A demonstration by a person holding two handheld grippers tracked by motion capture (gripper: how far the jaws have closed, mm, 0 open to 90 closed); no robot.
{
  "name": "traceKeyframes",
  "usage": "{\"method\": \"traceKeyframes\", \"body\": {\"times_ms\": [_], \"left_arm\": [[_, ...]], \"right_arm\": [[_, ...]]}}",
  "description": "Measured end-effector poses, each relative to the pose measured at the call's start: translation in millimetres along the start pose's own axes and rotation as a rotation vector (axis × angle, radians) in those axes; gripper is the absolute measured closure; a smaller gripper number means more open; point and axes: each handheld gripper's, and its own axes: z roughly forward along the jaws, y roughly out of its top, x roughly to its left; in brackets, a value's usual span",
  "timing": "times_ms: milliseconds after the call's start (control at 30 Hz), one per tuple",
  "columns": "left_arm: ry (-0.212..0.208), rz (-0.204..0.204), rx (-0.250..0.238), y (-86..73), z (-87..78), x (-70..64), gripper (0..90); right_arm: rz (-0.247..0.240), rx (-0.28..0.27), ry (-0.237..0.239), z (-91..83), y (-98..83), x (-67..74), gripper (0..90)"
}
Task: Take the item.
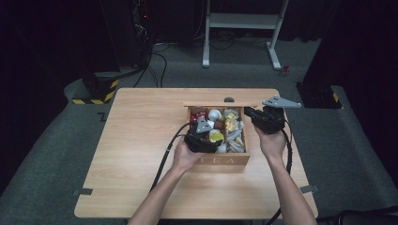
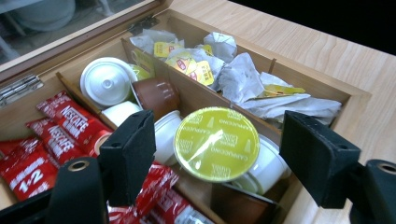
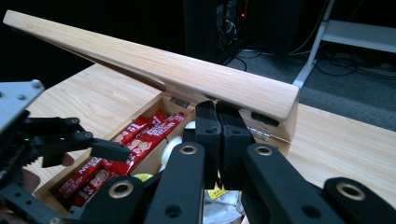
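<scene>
Your left gripper (image 2: 217, 156) hangs open, the yellow-lidded Cappuccino capsule (image 2: 216, 143) between its jaws: lower squarely, then squeeze its white rim. Keep your closed right gripper (image 3: 217, 126) against the box lid (image 3: 154, 70).

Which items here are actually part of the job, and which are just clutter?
In play:
- yellow-lidded capsule, between the open left gripper jaws
- wooden tea box, with its lid up
- right gripper, shut, by the lid

Lying about:
- red Nescafe sachets
- white capsule
- brown capsule
- crumpled tea bags
</scene>
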Motion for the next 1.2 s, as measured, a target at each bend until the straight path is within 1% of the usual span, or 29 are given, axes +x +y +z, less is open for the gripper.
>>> {"method": "traceKeyframes", "body": {"times_ms": [100,200,333,467,600,733,767,800,867,967,1033,1133,1200], "left_arm": [[0.007,0.013,0.027,3.6,7.3,-0.1,27.5],[0.006,0.003,0.042,3.9,11.9,0.8,27.9],[0.018,0.001,0.083,2.7,17.9,1.4,29.0],[0.027,-0.005,0.092,2.9,20.9,2.0,29.5],[0.027,0.01,0.113,3.0,22.7,0.3,29.8],[0.014,0.003,0.121,3.8,24.3,0.9,31.5],[0.008,0.005,0.126,3.9,24.5,0.8,33.3],[0.004,0.008,0.13,3.9,24.7,0.6,36.9],[0.005,0.007,0.13,3.7,24.4,0.2,37.6],[0.005,-0.008,0.125,3.5,23.8,0.9,37.9],[0.008,-0.008,0.122,2.6,22.3,1.3,38.1],[0.006,-0.007,0.104,1.6,19.1,2.2,38.1],[0.001,-0.009,0.082,0.2,16.8,3.0,38.2]], "right_arm": [[0.0,0.002,-0.001,-0.1,0.2,0.0,88.5],[0.0,-0.002,0.0,0.2,0.4,-0.4,88.5],[0.003,-0.002,0.002,0.2,0.5,-0.6,88.5],[0.001,-0.003,0.004,0.3,0.7,-1.0,88.4],[0.005,-0.007,0.008,0.5,0.5,-1.4,87.9],[0.006,-0.01,0.01,0.8,0.2,-1.4,87.8],[0.005,-0.009,0.009,0.9,0.2,-1.3,87.7],[0.004,-0.009,0.008,0.9,0.2,-1.2,87.8],[0.005,-0.011,0.009,0.9,0.1,-1.3,87.8],[0.008,-0.011,0.011,0.9,0.1,-1.6,87.8],[0.011,-0.012,0.013,0.7,-0.6,-1.6,87.8],[0.01,-0.012,0.013,0.7,-0.6,-1.7,87.8],[0.009,-0.015,0.015,0.8,-0.7,-2.0,87.8]]}}
